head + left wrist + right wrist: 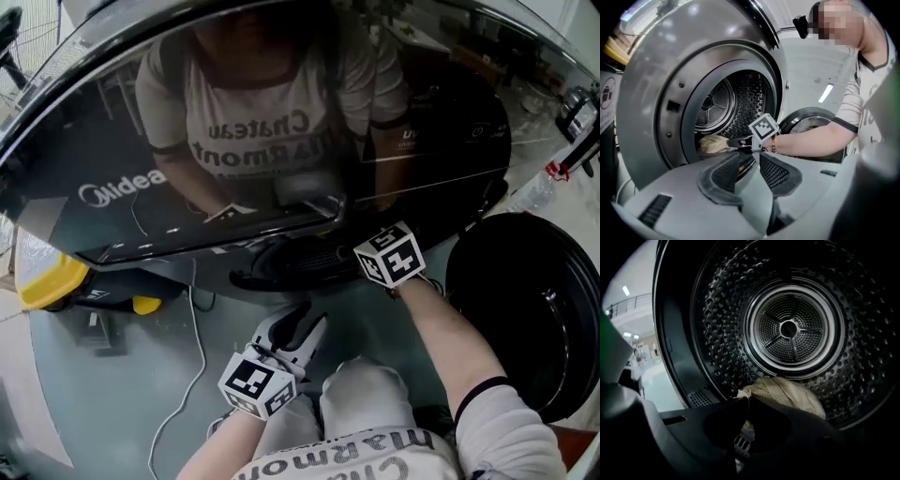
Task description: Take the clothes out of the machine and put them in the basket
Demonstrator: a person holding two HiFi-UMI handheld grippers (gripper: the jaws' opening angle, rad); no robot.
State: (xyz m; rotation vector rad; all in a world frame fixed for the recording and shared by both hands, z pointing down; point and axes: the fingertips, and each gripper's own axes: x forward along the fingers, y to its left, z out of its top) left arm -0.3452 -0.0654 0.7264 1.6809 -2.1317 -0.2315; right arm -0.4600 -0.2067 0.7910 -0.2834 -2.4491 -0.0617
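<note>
"Midea" on machine; "Chateau Marmont" on tee

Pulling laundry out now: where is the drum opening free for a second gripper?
Free: the drum opening's upper half, above the right gripper and forearm. Crowded: the bottom front, where the right gripper is shut on the beige cloth.

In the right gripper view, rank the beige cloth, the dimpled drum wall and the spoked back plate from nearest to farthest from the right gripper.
1. The beige cloth: pinched in the right gripper jaws, at the drum's bottom.
2. The dimpled drum wall: curving around behind the cloth.
3. The spoked back plate: centre, deepest in.
</note>
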